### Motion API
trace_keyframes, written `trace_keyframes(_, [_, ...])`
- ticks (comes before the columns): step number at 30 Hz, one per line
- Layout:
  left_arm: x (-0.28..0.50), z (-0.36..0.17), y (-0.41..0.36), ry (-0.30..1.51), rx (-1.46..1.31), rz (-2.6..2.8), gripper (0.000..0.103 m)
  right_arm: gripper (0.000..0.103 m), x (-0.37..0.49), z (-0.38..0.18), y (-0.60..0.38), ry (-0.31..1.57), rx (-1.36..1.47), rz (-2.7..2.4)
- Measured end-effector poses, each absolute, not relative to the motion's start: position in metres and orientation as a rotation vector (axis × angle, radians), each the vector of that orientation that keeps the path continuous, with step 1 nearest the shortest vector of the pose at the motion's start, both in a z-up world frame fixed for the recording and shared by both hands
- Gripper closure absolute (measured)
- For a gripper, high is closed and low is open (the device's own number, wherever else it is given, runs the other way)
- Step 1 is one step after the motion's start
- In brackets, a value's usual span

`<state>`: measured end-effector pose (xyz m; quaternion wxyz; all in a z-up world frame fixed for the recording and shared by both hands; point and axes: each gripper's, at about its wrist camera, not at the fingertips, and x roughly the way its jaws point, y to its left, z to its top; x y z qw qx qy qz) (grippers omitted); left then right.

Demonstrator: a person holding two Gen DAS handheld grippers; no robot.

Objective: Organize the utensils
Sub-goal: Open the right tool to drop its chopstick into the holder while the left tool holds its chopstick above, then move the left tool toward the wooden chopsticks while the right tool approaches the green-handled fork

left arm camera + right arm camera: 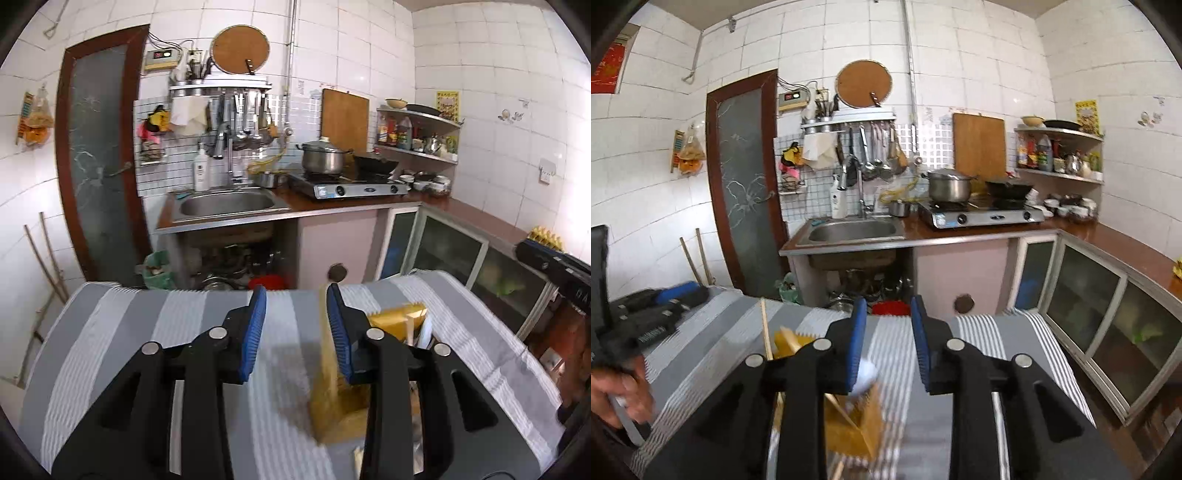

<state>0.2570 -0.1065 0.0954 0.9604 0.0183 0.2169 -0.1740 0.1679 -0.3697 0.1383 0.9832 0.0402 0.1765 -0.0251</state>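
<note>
Partly, blur (heavy) veils the yellow holder (334, 402) beneath open tongs (295, 295).

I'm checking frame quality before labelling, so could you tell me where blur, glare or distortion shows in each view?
Left wrist view: the yellow holder is smeared by motion, the sink stays sharp, tile lines bow from the fisheye, and the right wall is blown out. Right wrist view: the holder and the hand are blurred, the stove is crisp, and the corners vignette black.
</note>
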Motion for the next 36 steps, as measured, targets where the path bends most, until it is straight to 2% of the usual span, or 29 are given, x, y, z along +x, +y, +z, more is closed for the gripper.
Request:
trace_keyframes(2, [0.242, 0.087, -0.092, 0.449, 0.048, -0.338, 0.065, 0.068, 0.149, 0.129, -0.378, 0.363, 0.101, -0.068])
trace_keyframes(7, [0.192, 0.050, -0.049, 0.502, 0.047, -0.290, 0.065, 0.067, 0.091, 0.090, -0.386, 0.412, 0.111, -0.111])
trace_keyframes(10, [0.160, 0.024, -0.033, 0.546, 0.050, -0.295, 0.065, 0.061, 0.056, 0.058, -0.394, 0.443, 0.151, -0.141])
trace_keyframes(14, [0.122, -0.006, -0.009, 0.595, 0.026, -0.284, 0.065, 0.061, 0.008, 0.013, -0.407, 0.516, 0.198, -0.208])
trace_keyframes(18, [0.091, -0.029, 0.004, 0.638, -0.005, -0.283, 0.060, 0.057, -0.030, -0.015, -0.409, 0.577, 0.220, -0.243])
trace_keyframes(25, [0.068, -0.052, 0.014, 0.687, 0.002, -0.235, 0.059, 0.056, -0.051, -0.032, -0.400, 0.617, 0.202, -0.244])
trace_keyframes(36, [0.051, -0.047, -0.037, 0.687, 0.010, -0.286, 0.055, 0.047, -0.056, -0.031, -0.405, 0.589, 0.196, -0.204])
